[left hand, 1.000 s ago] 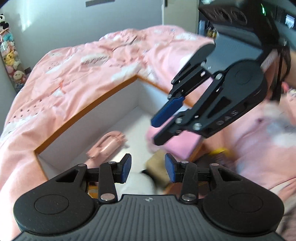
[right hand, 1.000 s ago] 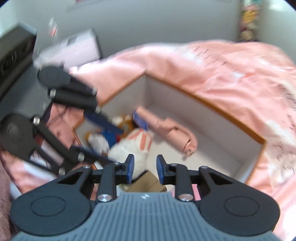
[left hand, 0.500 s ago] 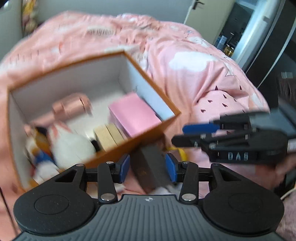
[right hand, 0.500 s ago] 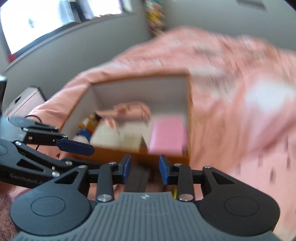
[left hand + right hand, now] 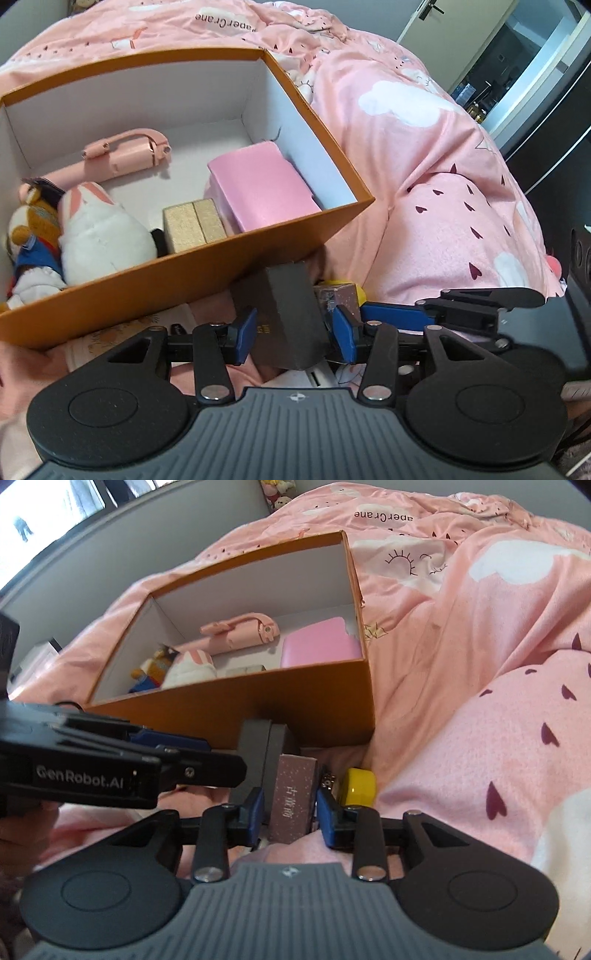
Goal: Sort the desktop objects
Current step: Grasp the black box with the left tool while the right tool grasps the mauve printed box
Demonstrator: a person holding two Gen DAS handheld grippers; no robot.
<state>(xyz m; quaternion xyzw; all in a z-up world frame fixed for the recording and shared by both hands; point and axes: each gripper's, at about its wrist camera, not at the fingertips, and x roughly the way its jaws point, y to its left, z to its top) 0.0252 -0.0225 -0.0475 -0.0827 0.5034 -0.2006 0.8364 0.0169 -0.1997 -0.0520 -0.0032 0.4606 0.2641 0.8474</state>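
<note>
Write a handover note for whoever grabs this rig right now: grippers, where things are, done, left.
Left gripper: jaws opening, straddling the dark grey box; no grip visible.
Right gripper: jaws closing around the mauve speckled box; pads not clearly pressing yet.
Both boxes and a yellow item lie on the pink bedspread, just outside the orange box.
Done: pink pouch, pink box, gold box and plush toys are inside.
Left: the three outside items.
</note>
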